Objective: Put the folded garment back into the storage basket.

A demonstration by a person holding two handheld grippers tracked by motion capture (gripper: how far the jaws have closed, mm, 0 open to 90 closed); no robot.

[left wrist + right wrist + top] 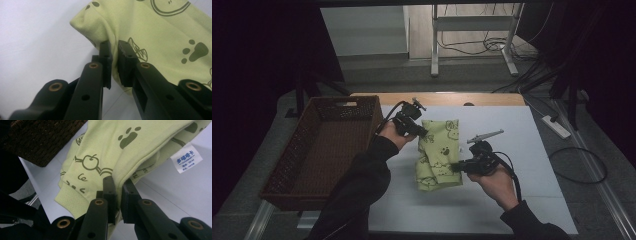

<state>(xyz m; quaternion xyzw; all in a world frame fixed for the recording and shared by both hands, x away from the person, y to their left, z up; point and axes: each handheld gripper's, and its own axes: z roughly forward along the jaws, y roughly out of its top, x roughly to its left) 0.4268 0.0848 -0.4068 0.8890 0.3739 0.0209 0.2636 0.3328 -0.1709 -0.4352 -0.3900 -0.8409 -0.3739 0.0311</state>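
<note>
Nearest you, your right gripper has its fingers pinched tight on a fold of the green printed garment, and your left gripper has its fingers closed on the far edge. The garment lies folded on the white surface, just beside the wicker basket. Lift both ends level, keep the fold together, and carry it leftward over the rim.
</note>
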